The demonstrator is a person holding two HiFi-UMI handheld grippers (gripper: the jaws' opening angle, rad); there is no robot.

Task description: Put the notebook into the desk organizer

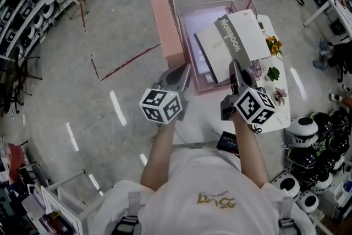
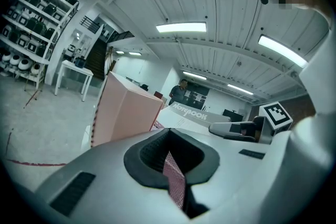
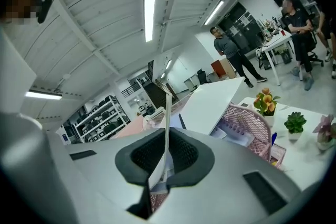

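Notebook [image 1: 236, 44] hangs tilted over the pink mesh desk organizer [image 1: 168, 30] — right gripper [image 1: 235, 70] is clamped tight on the thin edge of its cover. Left gripper [image 1: 179, 78] pinches the organizer's mesh wall, jaws closed on it. Organizer stands on a white table [image 1: 278, 113].

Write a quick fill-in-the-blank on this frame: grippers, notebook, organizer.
1. The right gripper is shut on the ____.
2. The left gripper is shut on the mesh wall of the pink ____.
3. The plants stand to the person's ____ of that pink mesh thing.

Missing words: notebook; organizer; right.
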